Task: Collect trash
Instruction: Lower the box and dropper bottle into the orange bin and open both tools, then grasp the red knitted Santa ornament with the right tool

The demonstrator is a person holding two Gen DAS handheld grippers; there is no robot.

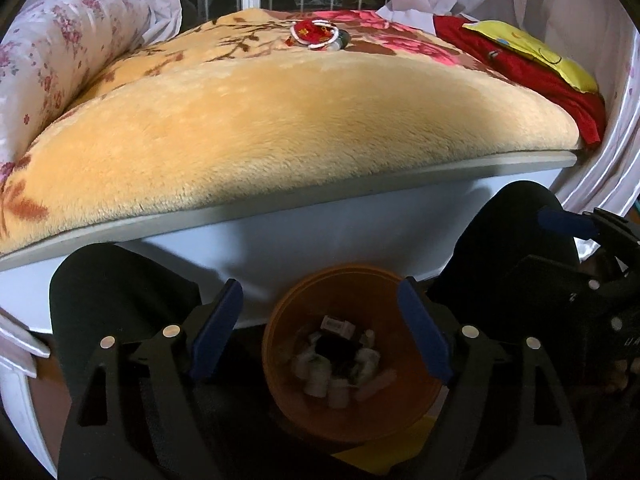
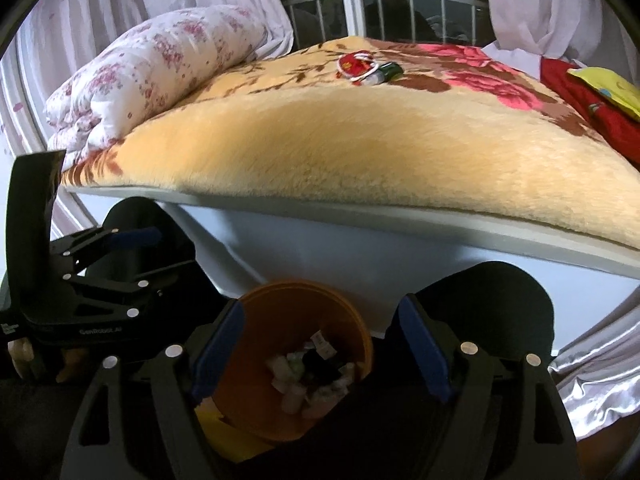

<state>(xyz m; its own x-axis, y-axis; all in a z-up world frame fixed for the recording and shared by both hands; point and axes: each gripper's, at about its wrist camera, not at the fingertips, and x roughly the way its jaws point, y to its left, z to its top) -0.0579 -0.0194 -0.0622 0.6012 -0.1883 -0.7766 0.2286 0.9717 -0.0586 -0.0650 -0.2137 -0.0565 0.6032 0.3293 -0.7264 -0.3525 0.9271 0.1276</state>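
Tool [image 1: 320,328] above orange trash bin [image 1: 288,392]

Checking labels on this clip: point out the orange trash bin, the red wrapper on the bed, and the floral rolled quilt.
orange trash bin [image 1: 288,312]: left wrist view, inner wall near its rim.
red wrapper [image 2: 354,65]: right wrist view, its middle.
floral rolled quilt [image 2: 160,68]: right wrist view, upper face of the roll.

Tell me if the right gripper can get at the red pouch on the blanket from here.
Probably yes: the right gripper is open and empty, and nothing stands between it and the red pouch, though it lies far across the blanket.
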